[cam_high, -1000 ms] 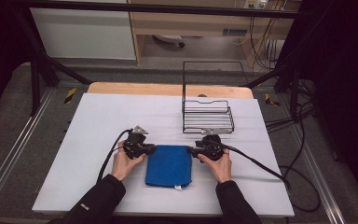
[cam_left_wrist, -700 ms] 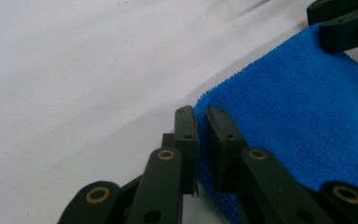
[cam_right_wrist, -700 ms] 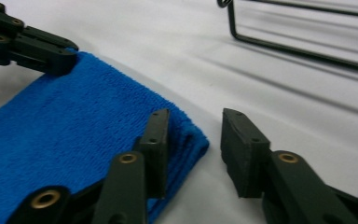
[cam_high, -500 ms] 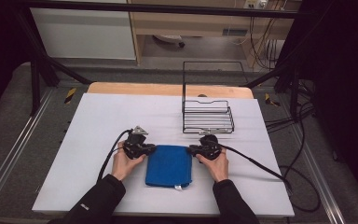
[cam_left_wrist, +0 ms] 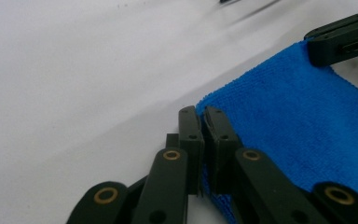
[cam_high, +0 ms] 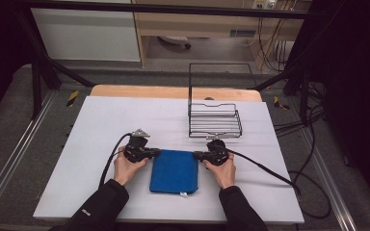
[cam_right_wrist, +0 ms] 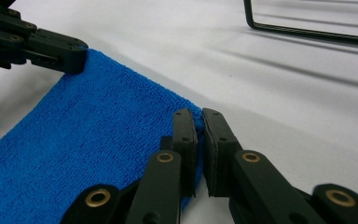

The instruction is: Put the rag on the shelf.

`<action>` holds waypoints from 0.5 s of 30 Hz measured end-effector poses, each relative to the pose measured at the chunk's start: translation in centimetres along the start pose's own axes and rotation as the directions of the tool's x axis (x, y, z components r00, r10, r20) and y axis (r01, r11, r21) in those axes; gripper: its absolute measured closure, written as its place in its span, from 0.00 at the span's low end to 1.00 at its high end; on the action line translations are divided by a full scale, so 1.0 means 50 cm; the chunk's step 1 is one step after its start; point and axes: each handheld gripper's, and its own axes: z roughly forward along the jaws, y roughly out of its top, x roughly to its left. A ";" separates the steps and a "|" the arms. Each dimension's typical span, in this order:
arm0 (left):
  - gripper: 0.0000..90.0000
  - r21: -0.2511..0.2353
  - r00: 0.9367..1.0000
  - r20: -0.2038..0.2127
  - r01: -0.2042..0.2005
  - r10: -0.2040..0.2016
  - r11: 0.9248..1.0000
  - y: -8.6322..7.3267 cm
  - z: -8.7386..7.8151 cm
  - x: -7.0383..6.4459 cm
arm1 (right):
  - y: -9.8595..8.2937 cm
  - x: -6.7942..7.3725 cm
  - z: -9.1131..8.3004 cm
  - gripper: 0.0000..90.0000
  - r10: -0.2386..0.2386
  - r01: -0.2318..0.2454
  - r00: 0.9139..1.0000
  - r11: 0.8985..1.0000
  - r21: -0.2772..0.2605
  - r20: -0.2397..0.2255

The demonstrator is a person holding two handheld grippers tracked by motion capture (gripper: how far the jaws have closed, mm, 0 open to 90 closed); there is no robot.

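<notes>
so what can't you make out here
- Cloth corner in the left claw: left gripper view, closed jaws cover it.
- Corner in the right claw: right gripper view, same.
- Tag on the cloth's near edge: high view, too small to read.
- Rack: right gripper view, cut off by the top edge.

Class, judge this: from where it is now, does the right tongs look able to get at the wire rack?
Probably yes: the right tongs are shut on the blue cloth, but bare table separates them from the wire rack.

Fuzzy blue terry cloth (cam_high: pixel 174 171) lies on the smooth matt white table (cam_high: pixel 101 125).
</notes>
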 end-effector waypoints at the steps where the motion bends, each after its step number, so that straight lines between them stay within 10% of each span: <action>1: 0.96 -0.006 1.000 0.002 -0.006 0.006 1.000 0.001 -0.004 -0.002 | 0.000 0.001 -0.002 0.94 -0.004 0.004 1.000 1.000 -0.004 0.000; 15: 0.96 -0.100 0.999 0.017 -0.050 0.052 0.994 0.007 -0.064 -0.029 | 0.014 0.023 -0.053 0.95 -0.041 0.037 0.998 0.996 -0.087 -0.041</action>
